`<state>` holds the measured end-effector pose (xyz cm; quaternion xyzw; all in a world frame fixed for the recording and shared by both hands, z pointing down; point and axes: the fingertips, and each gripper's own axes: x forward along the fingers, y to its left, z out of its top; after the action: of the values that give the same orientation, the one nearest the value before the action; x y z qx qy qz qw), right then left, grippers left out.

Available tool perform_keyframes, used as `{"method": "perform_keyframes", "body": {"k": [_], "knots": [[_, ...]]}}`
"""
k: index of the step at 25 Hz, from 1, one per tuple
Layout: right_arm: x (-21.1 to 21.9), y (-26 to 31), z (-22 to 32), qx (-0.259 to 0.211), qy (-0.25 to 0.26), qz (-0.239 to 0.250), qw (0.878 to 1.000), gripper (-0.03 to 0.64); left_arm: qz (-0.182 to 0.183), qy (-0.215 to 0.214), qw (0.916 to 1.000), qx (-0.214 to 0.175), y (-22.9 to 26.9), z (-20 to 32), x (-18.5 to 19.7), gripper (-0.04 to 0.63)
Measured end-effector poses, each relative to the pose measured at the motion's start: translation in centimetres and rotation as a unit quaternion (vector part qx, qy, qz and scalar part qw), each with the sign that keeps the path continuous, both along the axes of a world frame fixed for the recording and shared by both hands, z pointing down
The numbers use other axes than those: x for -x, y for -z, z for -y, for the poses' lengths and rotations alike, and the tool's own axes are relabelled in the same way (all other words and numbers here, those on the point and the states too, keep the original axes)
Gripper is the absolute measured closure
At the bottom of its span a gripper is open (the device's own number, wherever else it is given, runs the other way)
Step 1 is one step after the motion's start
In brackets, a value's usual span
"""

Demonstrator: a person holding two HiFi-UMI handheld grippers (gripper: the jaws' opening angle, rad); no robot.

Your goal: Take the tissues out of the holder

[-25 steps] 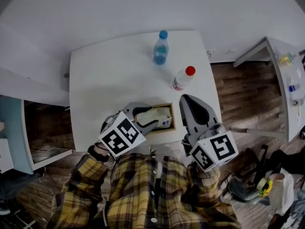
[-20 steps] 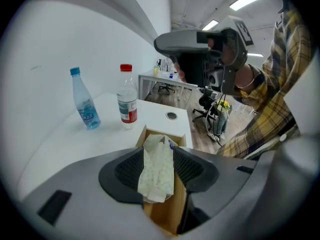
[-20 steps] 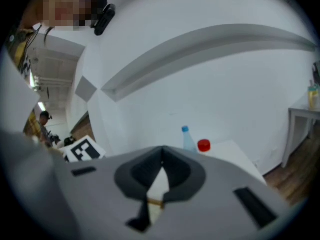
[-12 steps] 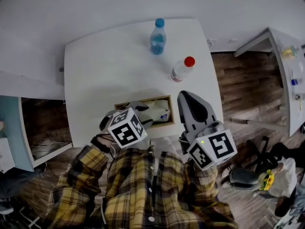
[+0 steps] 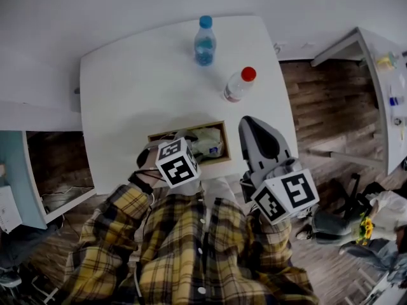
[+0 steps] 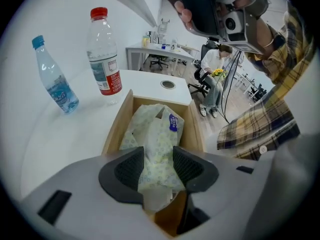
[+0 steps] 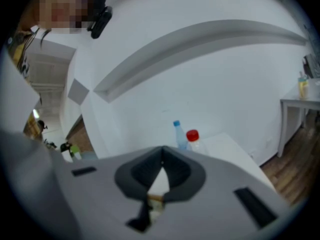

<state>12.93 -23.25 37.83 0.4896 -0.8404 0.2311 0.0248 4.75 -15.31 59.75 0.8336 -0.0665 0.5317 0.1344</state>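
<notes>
A shallow wooden holder [image 5: 221, 143] lies near the table's front edge, its wall [image 6: 116, 125] showing light wood in the left gripper view. Inside it lies a soft pack of tissues [image 6: 156, 129] in pale patterned wrap with a blue label [image 5: 208, 142]. My left gripper [image 6: 157, 156] points down into the holder and is shut on the pack's near end; in the head view my left gripper [image 5: 188, 138] is mostly hidden by its marker cube. My right gripper [image 5: 247, 122] hovers just right of the holder, shut and holding nothing, jaw tips touching [image 7: 162, 155].
Two plastic bottles stand on the white table [image 5: 133, 94] beyond the holder: a blue-capped one [image 5: 203, 40] at the back and a red-capped one [image 5: 236, 86] nearer. A desk [image 5: 375, 75] stands to the right over wooden floor, with people seated farther off.
The left gripper's marker cube has moved up and right toward the holder, and the gripper now stands steeper over the tissue pack. The right gripper has barely moved.
</notes>
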Motion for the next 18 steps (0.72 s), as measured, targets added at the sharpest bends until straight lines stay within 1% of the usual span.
{"method": "perform_keyframes", "body": {"k": [3, 9, 12, 18], "knots": [[-0.3, -0.2, 0.0, 0.003, -0.004, 0.004, 1.0, 0.606, 0.011, -0.001, 0.9999, 0.008, -0.7, 0.0, 0.0, 0.41], [-0.8, -0.4, 0.1, 0.004, -0.011, 0.008, 1.0, 0.606, 0.048, -0.021, 0.9986, -0.005, -2.2, 0.0, -0.1, 0.411], [-0.9, -0.4, 0.2, 0.005, -0.011, 0.007, 1.0, 0.606, 0.053, -0.017, 0.9985, 0.001, -2.4, -0.1, -0.2, 0.416], [-0.9, -0.4, 0.2, 0.008, -0.003, 0.004, 1.0, 0.606, 0.054, -0.016, 0.9984, -0.001, -2.7, 0.0, -0.3, 0.437]]}}
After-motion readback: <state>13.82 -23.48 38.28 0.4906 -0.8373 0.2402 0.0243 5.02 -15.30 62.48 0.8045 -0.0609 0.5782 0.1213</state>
